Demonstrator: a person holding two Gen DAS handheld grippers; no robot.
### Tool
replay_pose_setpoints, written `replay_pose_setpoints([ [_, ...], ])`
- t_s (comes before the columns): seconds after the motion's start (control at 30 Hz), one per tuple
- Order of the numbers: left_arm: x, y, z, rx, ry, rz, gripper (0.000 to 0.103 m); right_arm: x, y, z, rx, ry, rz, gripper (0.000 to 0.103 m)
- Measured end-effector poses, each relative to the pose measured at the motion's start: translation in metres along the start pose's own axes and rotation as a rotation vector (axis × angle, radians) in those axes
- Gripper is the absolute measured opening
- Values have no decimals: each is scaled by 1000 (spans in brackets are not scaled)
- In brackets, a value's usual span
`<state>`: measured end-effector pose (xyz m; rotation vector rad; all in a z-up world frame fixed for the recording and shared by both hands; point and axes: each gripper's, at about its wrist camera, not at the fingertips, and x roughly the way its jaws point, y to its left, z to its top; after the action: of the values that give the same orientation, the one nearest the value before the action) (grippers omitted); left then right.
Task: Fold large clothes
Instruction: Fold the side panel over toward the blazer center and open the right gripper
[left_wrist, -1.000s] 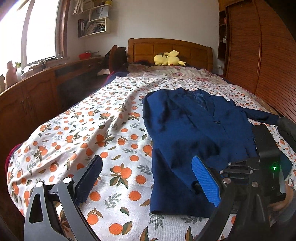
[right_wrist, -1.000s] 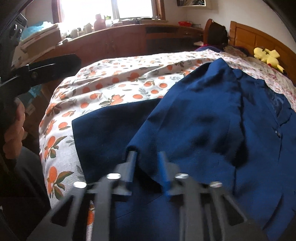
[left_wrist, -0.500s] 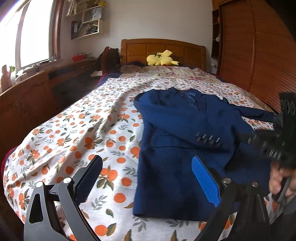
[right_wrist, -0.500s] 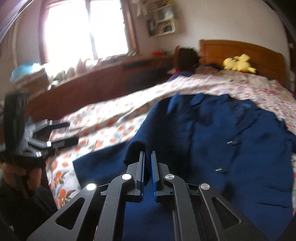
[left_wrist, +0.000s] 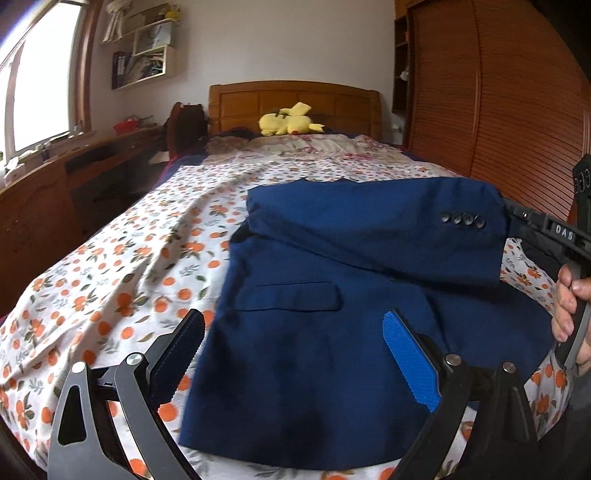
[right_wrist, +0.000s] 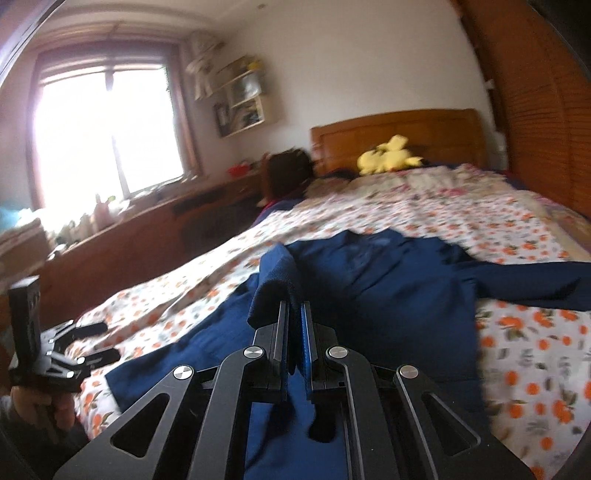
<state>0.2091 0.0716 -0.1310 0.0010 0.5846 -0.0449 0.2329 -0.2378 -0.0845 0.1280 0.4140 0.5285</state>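
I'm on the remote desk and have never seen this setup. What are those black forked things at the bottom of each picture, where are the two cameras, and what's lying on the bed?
There is no robot arm here. A person holds a two-finger gripper in each hand, and each gripper carries a fisheye camera looking out along its fingers, so the black forks are the grippers themselves.

In the left wrist view, the left gripper stands wide open and holds nothing. It hangs above the hem of a navy blazer spread on a bed sheet printed with oranges. At the right edge of that view you see the person's other hand on the second tool.

In the right wrist view, the right gripper is shut on the blazer sleeve, lifting it across the jacket's front. A yellow plush toy lies by the headboard.
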Motion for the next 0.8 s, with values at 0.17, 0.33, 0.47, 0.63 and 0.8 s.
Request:
replay_pose_setpoints([
  [0.17, 8, -21, 2, 29, 6, -23, 98, 1, -28, -7, 30, 54, -78, 5],
  [0.33, 16, -36, 3, 42, 11, -43, 98, 12, -48, -28, 26, 120, -168, 8],
  [0.47, 21, -47, 4, 54, 14, -55, 98, 5, -59, -31, 20, 102, -240, 33],
  [0.63, 26, -60, 4, 69, 14, -63, 98, 5, -66, -32, 5, 114, -239, 34],
  [0.8, 31, -71, 5, 72, 9, -71, 98, 23, -73, -48, -4, 194, -235, 34],
])
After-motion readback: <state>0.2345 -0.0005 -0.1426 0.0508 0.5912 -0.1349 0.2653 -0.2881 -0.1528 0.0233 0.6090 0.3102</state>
